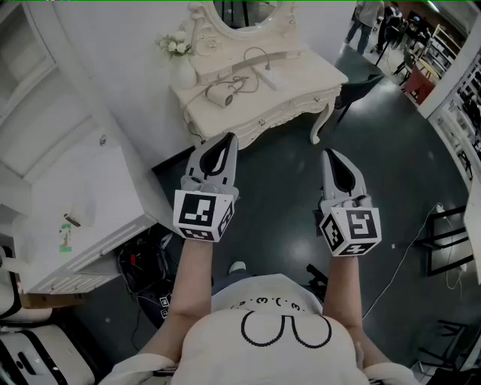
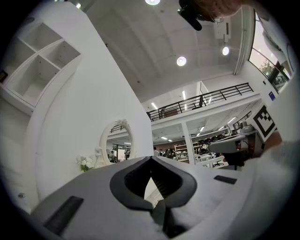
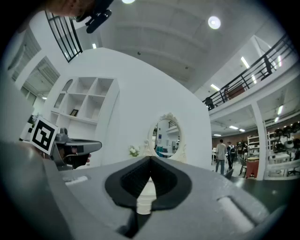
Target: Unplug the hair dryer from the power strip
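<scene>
A white dressing table stands ahead against the wall. On it lie a white hair dryer, its grey cable and a white power strip. Whether the plug sits in the strip I cannot tell. My left gripper and right gripper hover side by side in the air short of the table, both shut and empty. The left gripper points slightly upward past the oval mirror. The right gripper points level at the mirror.
A vase of white flowers stands at the table's left end. A white shelving unit fills the left, with tangled cables on the dark floor beside it. A black stand is at the right. People stand far behind.
</scene>
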A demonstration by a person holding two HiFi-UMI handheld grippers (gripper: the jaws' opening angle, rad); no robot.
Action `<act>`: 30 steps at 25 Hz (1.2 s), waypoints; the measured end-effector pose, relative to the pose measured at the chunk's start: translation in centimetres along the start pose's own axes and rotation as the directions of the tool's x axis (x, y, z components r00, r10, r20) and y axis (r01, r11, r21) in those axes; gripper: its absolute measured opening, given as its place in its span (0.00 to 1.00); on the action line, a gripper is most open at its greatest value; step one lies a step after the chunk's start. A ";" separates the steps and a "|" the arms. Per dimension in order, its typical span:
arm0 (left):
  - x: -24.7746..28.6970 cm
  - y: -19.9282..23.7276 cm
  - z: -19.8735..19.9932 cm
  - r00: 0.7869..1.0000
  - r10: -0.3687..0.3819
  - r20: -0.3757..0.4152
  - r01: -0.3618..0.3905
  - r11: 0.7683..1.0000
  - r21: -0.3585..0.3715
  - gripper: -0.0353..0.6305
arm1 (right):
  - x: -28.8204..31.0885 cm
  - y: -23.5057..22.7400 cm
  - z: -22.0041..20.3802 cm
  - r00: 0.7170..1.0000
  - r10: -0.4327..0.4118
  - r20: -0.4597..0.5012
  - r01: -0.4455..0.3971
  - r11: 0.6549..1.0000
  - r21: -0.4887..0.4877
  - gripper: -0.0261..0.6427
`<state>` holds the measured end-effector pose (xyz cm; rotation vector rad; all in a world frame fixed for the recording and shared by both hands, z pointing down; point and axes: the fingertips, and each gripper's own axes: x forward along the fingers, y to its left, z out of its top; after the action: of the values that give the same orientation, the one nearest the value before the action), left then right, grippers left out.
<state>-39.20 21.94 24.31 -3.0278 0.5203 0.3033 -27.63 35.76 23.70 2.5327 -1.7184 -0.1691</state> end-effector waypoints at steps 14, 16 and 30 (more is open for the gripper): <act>1.0 3.6 -1.3 0.993 -0.106 0.059 0.112 0.988 -0.102 0.05 | 3.0 2.2 -1.1 0.999 -0.046 0.018 0.046 0.999 0.016 0.03; 1.6 3.8 -1.8 0.989 -0.132 0.064 0.139 0.984 -0.112 0.05 | 3.5 2.1 -1.7 0.999 -0.051 0.009 0.051 0.999 0.012 0.03; 11.8 5.4 -6.9 0.983 -0.175 -0.049 0.170 0.981 -0.098 0.16 | 13.2 -3.3 -5.0 1.000 0.018 0.017 -0.019 0.997 0.080 0.04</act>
<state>-28.81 12.44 28.61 -3.1528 0.2499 0.2375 -19.15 24.74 27.60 2.5770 -1.7892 -0.1224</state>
